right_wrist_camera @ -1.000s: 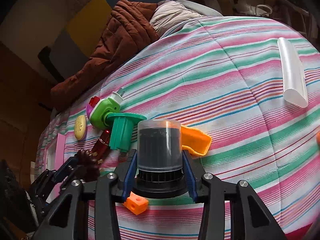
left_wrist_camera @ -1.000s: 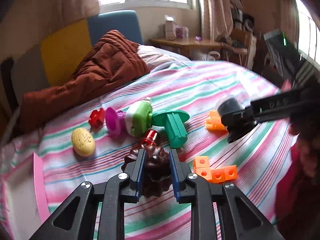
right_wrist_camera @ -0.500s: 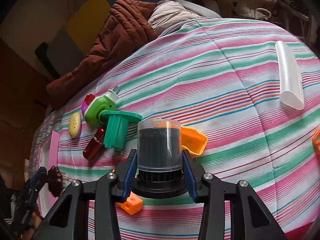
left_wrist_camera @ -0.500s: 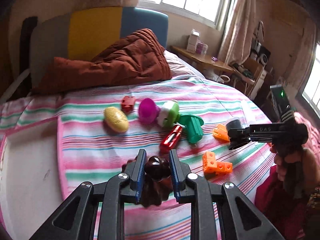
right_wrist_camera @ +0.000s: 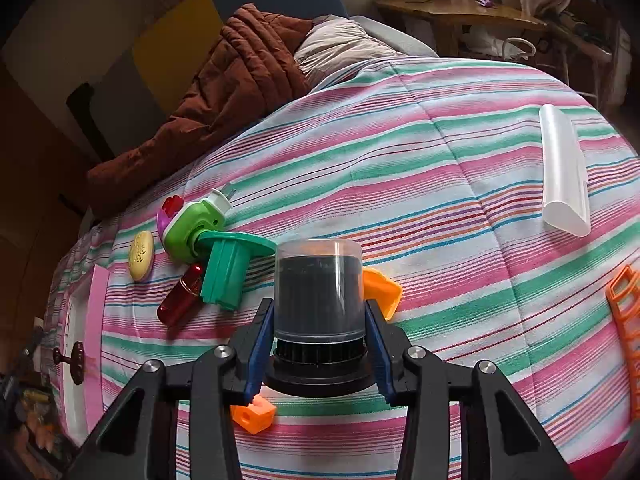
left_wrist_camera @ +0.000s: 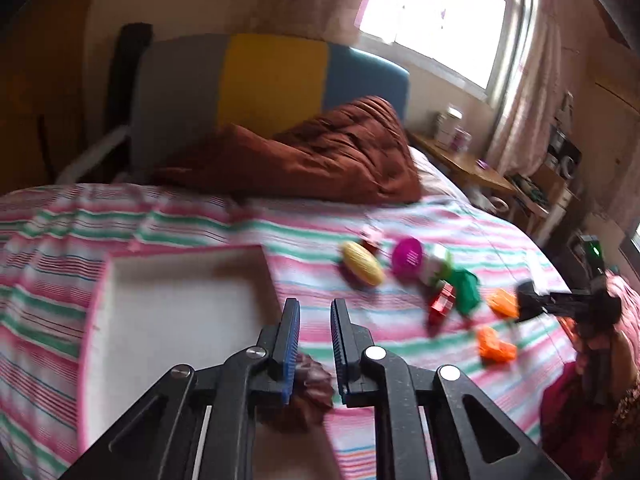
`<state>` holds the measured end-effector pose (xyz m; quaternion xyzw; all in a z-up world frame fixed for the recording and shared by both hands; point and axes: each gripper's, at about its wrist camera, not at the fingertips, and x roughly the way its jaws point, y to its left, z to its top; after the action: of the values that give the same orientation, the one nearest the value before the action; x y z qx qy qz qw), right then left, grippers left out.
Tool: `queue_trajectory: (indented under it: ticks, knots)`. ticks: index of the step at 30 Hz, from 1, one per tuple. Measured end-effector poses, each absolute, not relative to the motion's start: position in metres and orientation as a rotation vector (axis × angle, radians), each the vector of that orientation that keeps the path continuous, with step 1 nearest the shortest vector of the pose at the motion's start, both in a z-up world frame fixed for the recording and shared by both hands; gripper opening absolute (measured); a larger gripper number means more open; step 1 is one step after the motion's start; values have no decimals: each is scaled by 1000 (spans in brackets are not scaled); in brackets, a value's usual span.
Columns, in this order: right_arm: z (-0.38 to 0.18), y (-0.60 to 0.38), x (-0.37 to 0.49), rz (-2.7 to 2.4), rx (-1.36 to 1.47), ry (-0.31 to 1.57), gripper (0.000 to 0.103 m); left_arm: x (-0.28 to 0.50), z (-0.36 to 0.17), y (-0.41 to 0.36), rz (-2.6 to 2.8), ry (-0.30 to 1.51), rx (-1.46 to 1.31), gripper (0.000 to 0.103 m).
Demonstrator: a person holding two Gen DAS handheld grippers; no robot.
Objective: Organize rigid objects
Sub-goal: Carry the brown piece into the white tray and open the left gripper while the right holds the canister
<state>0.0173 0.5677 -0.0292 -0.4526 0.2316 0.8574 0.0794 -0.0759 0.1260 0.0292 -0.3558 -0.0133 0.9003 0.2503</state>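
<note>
We read this as the drop-off step of sorting the toys from the striped bed (right_wrist_camera: 440,160) into the pink-rimmed white tray (left_wrist_camera: 172,300). Our left gripper (left_wrist_camera: 314,320) hangs over the tray's near corner with its jaws drawn almost together and nothing between the pads. The brown fluted mould (left_wrist_camera: 310,384) shows blurred just beneath the fingers at the tray's edge. In the right wrist view it sits over the tray's white floor beside the pink rim, apart from the gripper, though we cannot tell whether it has settled. Our right gripper (right_wrist_camera: 318,312) is clamped on the base of a black canister with a clear cap (right_wrist_camera: 319,280), held upright just above the bedspread near the orange cube (right_wrist_camera: 254,414) and the green peg (right_wrist_camera: 228,268). Next, we judge, the canister should be carried across to the tray, kept upright and clear of the red tube (right_wrist_camera: 180,296) and the yellow oval (right_wrist_camera: 141,255), while the left gripper goes for another piece.
</note>
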Motion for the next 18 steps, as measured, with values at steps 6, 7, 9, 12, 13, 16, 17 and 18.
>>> queue_trajectory:
  ticks: [6,7,9,12,13,16,17,18]
  knots:
    - [-26,560,16,2597,-1355,644,44,-95,27,93,2508,-89,-985,15]
    - [-26,560,16,2599,-1354,644,44,-94,25,91,2506,-92,-983,15]
    - [-28,561,15,2590,-1363,634,44,-88,18,95,2453,-100,-1000,25]
    - [-30,562,14,2572,-1381,637,44,-76,10,107,2405,-55,-1021,33]
    - [-31,563,14,2570,-1382,639,44,-73,8,111,2398,-40,-1016,36]
    - [-30,563,15,2572,-1378,648,44,-65,0,123,2404,45,-1011,38]
    - [-31,563,14,2571,-1380,649,44,-64,-2,127,2410,70,-1014,38]
    - [-31,563,14,2569,-1384,647,44,-64,-4,129,2418,92,-1021,38]
